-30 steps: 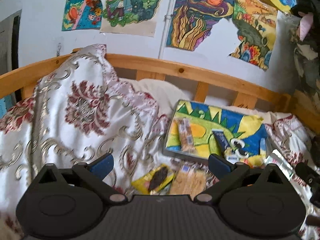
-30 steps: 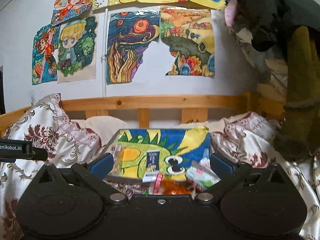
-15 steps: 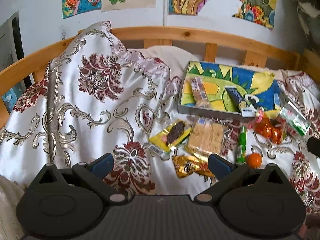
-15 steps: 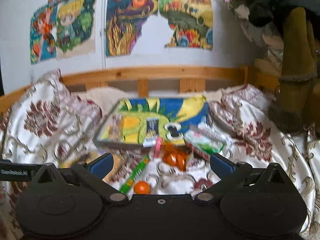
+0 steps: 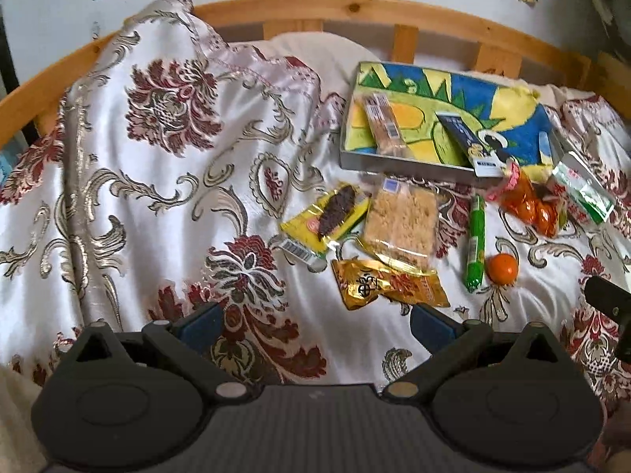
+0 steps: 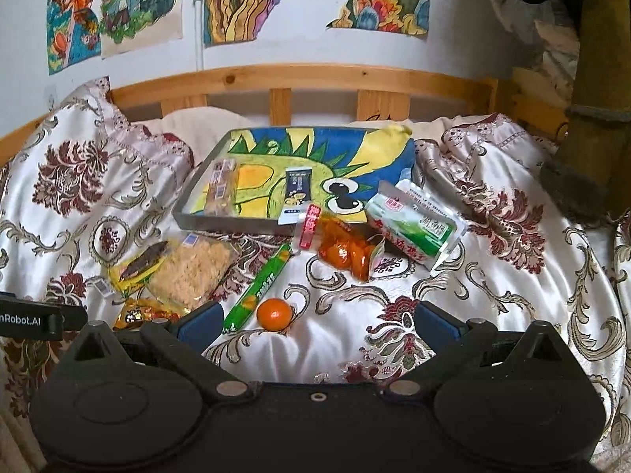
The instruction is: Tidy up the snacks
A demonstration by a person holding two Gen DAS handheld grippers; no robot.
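Your left gripper hangs with its jaws spread wide and nothing between them, over the white satin bedspread with maroon and gold flowers; your right gripper is likewise released and holds nothing. The shallow grey tray lined with a bright dinosaur drawing sits near the wooden headboard and carries two snacks: one clear-wrapped biscuit bar lying lengthwise away from you, and one dark blue bar whose near end overhangs the front rim. Seven items lie loose on the bedspread in front of the tray. One green tube-shaped candy stick runs diagonally, its far end pointing up and right toward the tray. Just beside its near end rests one loose orange mandarin. One net bag of mandarins touches one white-and-green pouch, which slants from upper left to lower right. To the left cluster one yellow packet with a dark bar, one clear pack of crumbly beige cake and one gold foil packet.
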